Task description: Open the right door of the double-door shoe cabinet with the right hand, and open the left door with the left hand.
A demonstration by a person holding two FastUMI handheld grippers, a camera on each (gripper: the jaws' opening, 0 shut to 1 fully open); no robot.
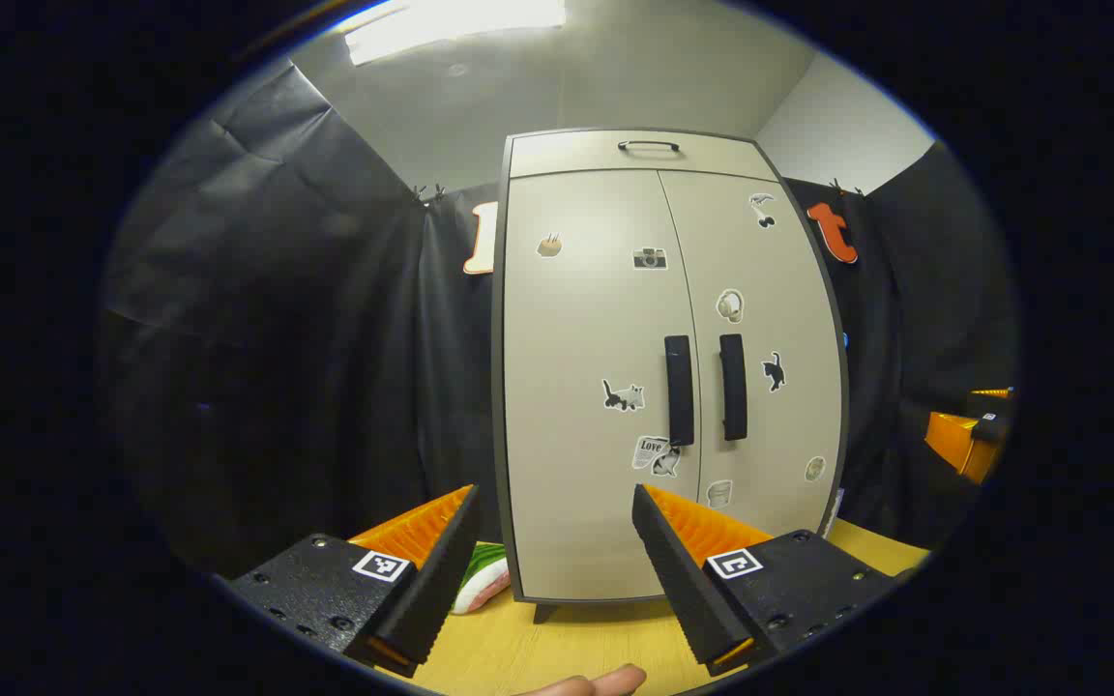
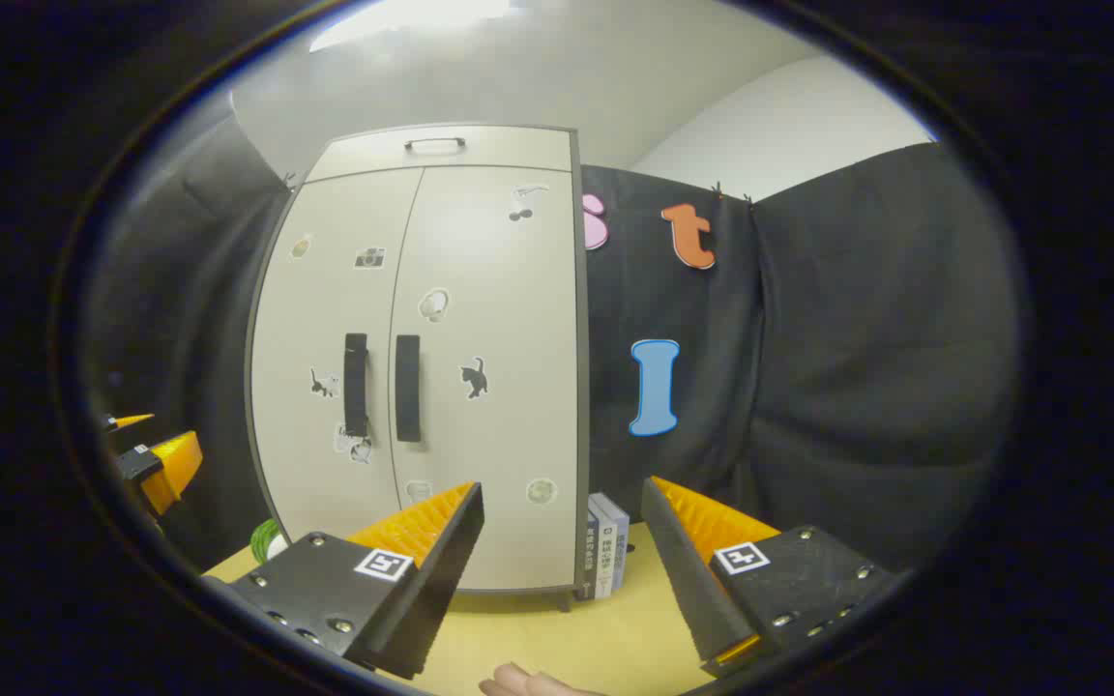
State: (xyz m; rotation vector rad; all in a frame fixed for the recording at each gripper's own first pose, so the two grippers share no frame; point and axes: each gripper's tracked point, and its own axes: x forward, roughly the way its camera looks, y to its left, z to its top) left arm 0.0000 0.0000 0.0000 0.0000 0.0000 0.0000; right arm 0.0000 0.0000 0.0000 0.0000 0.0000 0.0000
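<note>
A beige double-door shoe cabinet (image 1: 663, 377) stands upright on a yellow table, both doors closed. Two black vertical handles sit side by side at the middle seam: the left door's handle (image 1: 679, 390) and the right door's handle (image 1: 733, 387). Small stickers dot both doors. My left gripper (image 1: 554, 503) is open, well short of the cabinet, facing the left door's lower part. In the right gripper view the cabinet (image 2: 422, 367) sits left of centre, with its handles (image 2: 381, 387) visible. My right gripper (image 2: 562, 498) is open, pointing at the cabinet's right edge, nothing between its fingers.
The yellow table (image 1: 567, 648) carries the cabinet. A green and white object (image 1: 484, 580) lies by the cabinet's left foot. Some books (image 2: 605, 556) stand at its right side. Black cloth walls surround the booth. A fingertip (image 1: 596, 684) shows at the bottom edge.
</note>
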